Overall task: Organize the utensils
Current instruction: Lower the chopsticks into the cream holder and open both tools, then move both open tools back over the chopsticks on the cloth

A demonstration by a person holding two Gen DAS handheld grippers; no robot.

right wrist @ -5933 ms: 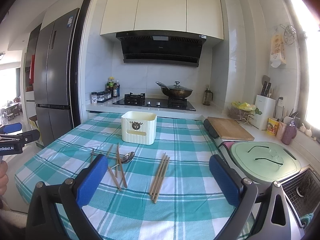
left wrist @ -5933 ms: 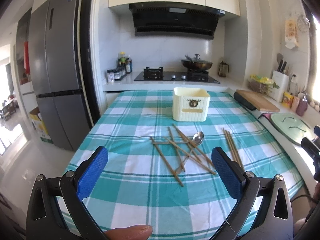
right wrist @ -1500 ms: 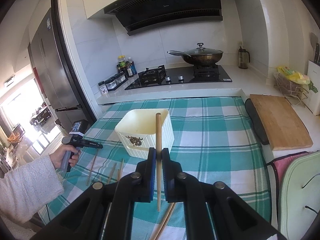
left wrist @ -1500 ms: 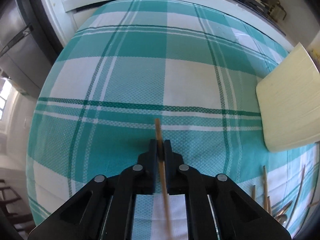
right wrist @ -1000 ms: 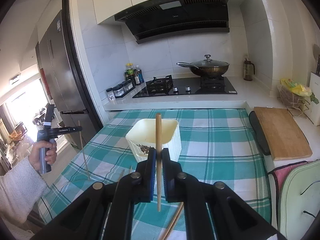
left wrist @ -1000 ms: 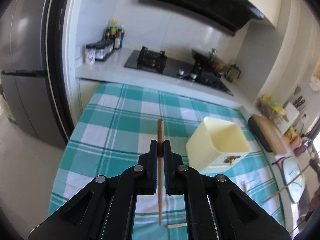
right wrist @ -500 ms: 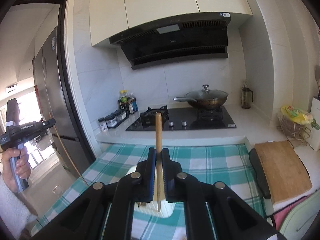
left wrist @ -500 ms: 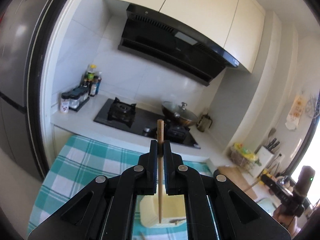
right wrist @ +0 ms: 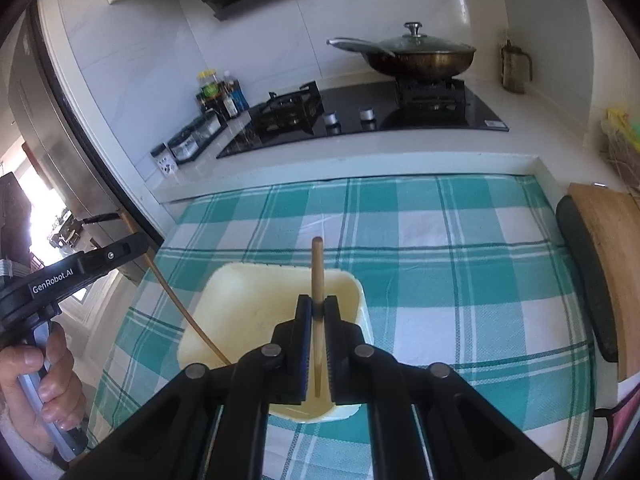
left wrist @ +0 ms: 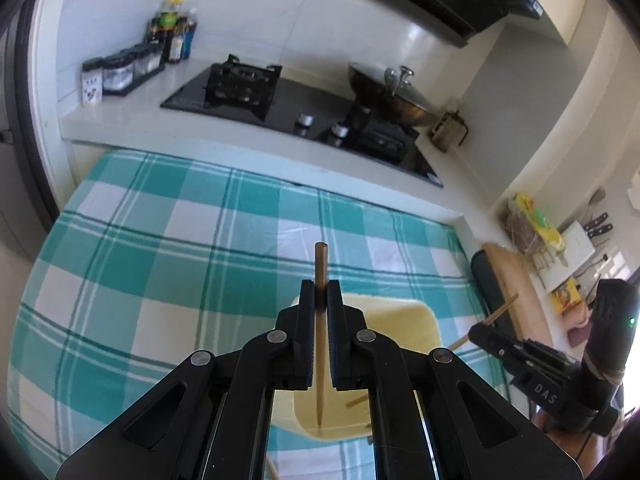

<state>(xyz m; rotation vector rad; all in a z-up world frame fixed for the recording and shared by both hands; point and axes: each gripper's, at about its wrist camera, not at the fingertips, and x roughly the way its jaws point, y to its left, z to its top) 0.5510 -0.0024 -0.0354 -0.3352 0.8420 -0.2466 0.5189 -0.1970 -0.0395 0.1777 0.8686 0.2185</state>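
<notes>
My left gripper [left wrist: 321, 290] is shut on a wooden chopstick [left wrist: 320, 264] whose lower end reaches down into the cream utensil box [left wrist: 412, 322] on the checked tablecloth. My right gripper [right wrist: 317, 306] is shut on another chopstick [right wrist: 317, 264], held upright over the same box [right wrist: 248, 304]. Each gripper shows in the other's view: the right one [left wrist: 486, 334] at the box's right side, the left one [right wrist: 138, 246] at its left with its chopstick [right wrist: 188, 316] slanting into the box.
The teal checked tablecloth [right wrist: 460, 248] covers the table. Behind it a counter holds a gas hob [right wrist: 360, 116], a lidded wok [right wrist: 420, 56] and spice jars [right wrist: 192, 140]. A wooden cutting board [right wrist: 612, 248] lies on the right. A dark fridge [right wrist: 48, 120] stands on the left.
Both grippers have tilted down from facing the hood and wall. They now hang over the cream box with the chopsticks' lower ends lowered into it.
</notes>
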